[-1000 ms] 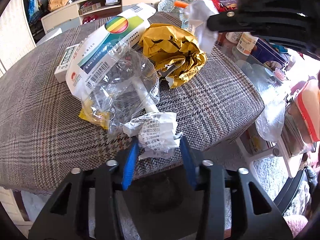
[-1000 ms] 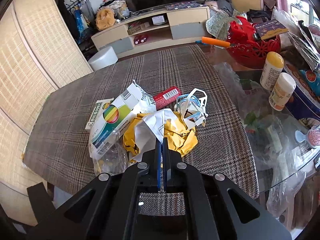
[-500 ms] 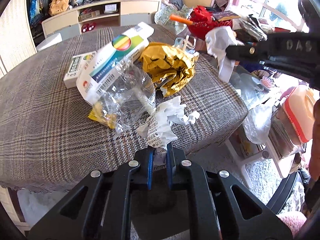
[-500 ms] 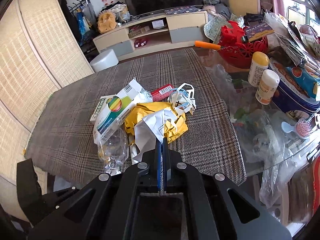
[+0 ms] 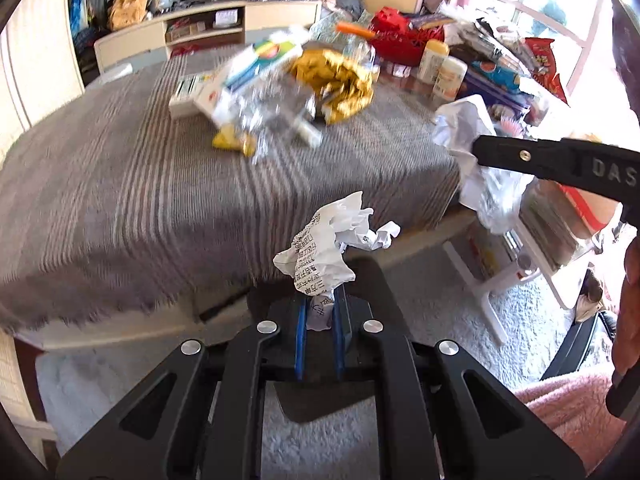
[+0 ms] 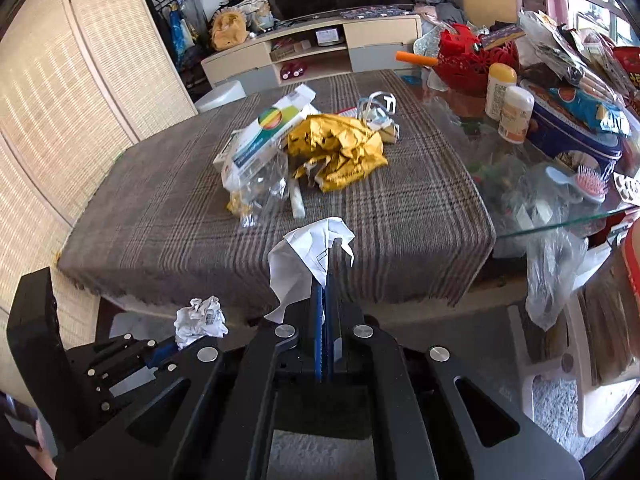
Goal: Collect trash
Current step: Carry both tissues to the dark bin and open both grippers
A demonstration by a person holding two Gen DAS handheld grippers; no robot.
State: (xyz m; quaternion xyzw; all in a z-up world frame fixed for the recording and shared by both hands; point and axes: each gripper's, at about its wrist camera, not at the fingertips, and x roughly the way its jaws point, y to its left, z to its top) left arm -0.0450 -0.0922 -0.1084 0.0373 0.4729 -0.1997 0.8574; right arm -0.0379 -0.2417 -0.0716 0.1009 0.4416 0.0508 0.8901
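tablecloth (image 6: pixel 168 216) grey-brown plaid | wrapper (image 6: pixel 340 152) yellow | basket (image 6: pixel 476 68) red

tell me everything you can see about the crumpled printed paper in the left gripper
The crumpled printed paper is a white wad with columns of small black print, creased and bunched, a loose twist sticking out to one side. Its lower end is pinched between the blue-padded fingers of the left gripper, so it stands upright above them. It is held in the air off the near edge of the plaid-covered table, touching nothing but the fingers. The right wrist view shows it low beside the right gripper.
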